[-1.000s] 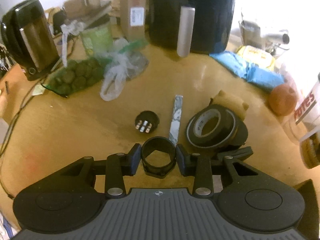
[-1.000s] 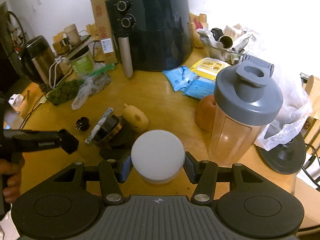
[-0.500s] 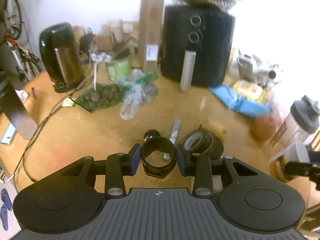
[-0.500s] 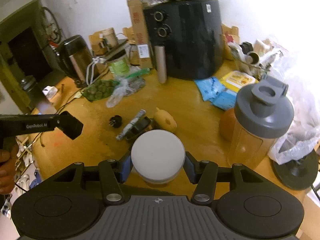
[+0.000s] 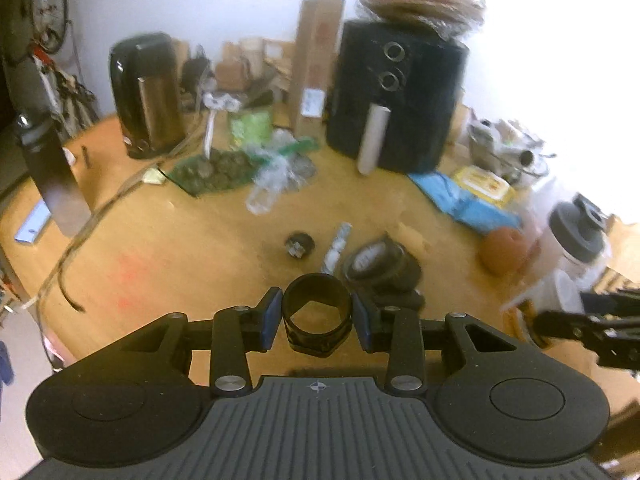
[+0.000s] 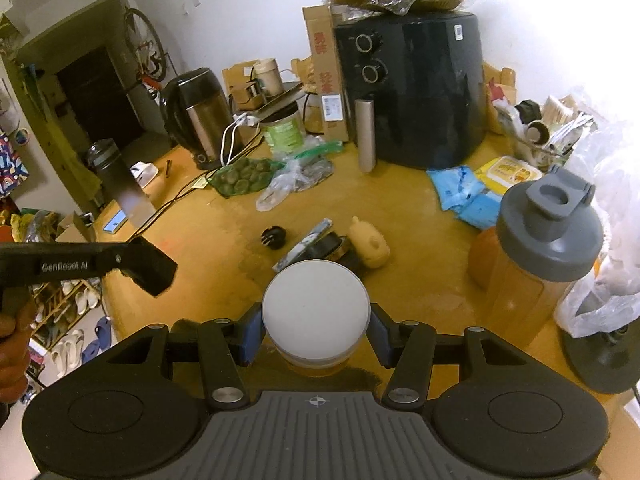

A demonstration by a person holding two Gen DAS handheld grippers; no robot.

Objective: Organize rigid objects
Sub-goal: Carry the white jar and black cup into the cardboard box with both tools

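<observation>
My left gripper (image 5: 317,316) is shut on a black ring-shaped part (image 5: 317,300) with a hexagonal hole, held well above the wooden table (image 5: 180,240). My right gripper (image 6: 316,330) is shut on a jar with a white round lid (image 6: 315,306), also lifted. On the table lie black tape rolls (image 5: 380,266), a small black round plug (image 5: 299,243), a flat grey strip (image 5: 338,242) and a yellow figure (image 6: 368,242). The left gripper's body shows at the left of the right wrist view (image 6: 80,266).
A black air fryer (image 6: 412,88), a grey cylinder (image 6: 365,136), a kettle (image 6: 196,116), a bag of green fruit (image 6: 244,172), blue packets (image 6: 468,196), an orange fruit (image 5: 504,250) and a grey-lidded shaker bottle (image 6: 540,252) crowd the back and right. A cable (image 5: 80,236) runs along the left.
Both grippers have risen and pulled back from the table with their objects; the table's things look smaller and farther. The grips are unchanged.
</observation>
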